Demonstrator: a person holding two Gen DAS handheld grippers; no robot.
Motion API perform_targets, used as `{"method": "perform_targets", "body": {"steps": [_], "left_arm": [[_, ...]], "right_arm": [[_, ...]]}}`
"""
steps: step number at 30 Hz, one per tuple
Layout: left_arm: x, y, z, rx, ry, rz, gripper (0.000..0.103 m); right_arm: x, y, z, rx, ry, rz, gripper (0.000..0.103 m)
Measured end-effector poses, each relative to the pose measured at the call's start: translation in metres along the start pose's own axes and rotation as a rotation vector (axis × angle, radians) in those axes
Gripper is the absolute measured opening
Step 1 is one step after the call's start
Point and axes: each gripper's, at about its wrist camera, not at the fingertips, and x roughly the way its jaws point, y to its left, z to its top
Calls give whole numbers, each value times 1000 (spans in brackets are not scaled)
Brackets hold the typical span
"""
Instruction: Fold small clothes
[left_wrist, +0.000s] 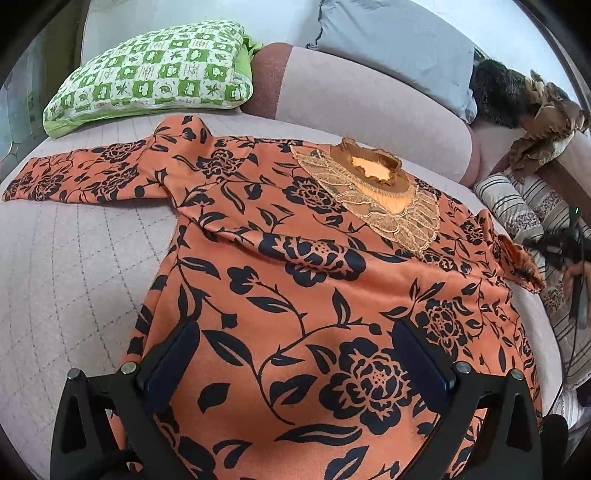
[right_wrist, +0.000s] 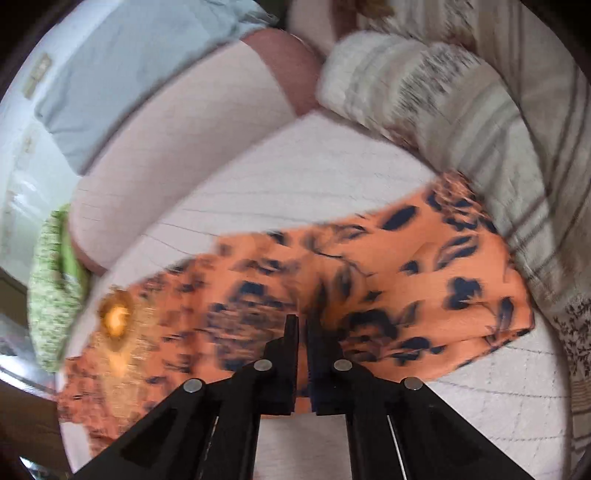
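Orange top (left_wrist: 295, 280) with black flower print and lace collar (left_wrist: 373, 173), spread flat on the quilted bed (left_wrist: 74, 258), one sleeve stretched toward the green checked pillow (left_wrist: 155, 70); no readable writing or labels. Left gripper (left_wrist: 295, 354) over the lower hem, jaws wide apart. Right gripper (right_wrist: 302, 332), jaws pressed together on a fold of the top near its other sleeve; view blurred.

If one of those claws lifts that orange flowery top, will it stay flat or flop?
Probably flop: the orange top is soft cloth, already creased across its chest. Its long sleeve would likely dangle. It seems light, so a push would probably bunch it.
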Motion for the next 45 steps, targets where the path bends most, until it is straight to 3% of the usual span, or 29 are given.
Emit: {"method": "perform_targets", "body": {"steps": [5, 7, 9, 11, 12, 15, 19, 21, 22, 24, 25, 30, 33, 36, 40, 45], "left_arm": [[-9, 4, 3, -11, -25, -16, 103], [-12, 7, 4, -22, -30, -13, 103], [-14, 8, 4, -32, -29, -22, 103], [-17, 7, 3, -24, -38, -21, 103], [-18, 6, 3, -16, -43, -19, 103], [-15, 2, 1, 5, -39, -10, 103], [-1, -6, -2, 31, -6, 3, 103], [5, -10, -3, 48, 7, 6, 103], [7, -12, -4, 60, 13, 9, 103], [9, -13, -5, 71, 20, 15, 103], [10, -13, -5, 68, 23, 13, 103], [7, -8, -4, 39, 19, 2, 103], [4, -8, -4, 33, 12, -1, 103], [0, -8, -2, 33, 0, -8, 103], [-11, -4, 0, 21, -32, -10, 103], [-19, 7, 5, -24, -56, -14, 103]], "right_arm": [[-54, 98, 12, -130, -87, 136, 1], [-66, 131, 13, -221, -112, 55, 3], [-57, 143, 4, -368, -122, -153, 9], [-32, 129, -7, -413, -111, -334, 29], [-21, 112, -9, -383, -89, -353, 33], [11, 61, -9, -257, -17, -354, 34], [46, 35, -1, -249, 18, -409, 34], [71, 11, 6, -183, 131, -410, 34], [70, 5, 9, -159, 106, -402, 34], [59, -13, 16, -21, 70, -300, 12], [56, -24, 18, 34, 71, -247, 7], [25, -56, 24, 193, 18, -90, 5], [2, -40, 30, 160, -22, -20, 5], [-34, 2, 40, 99, -75, 77, 5], [-77, 94, 39, -14, -104, 235, 5], [-80, 212, -5, -121, -38, 421, 5]]}}
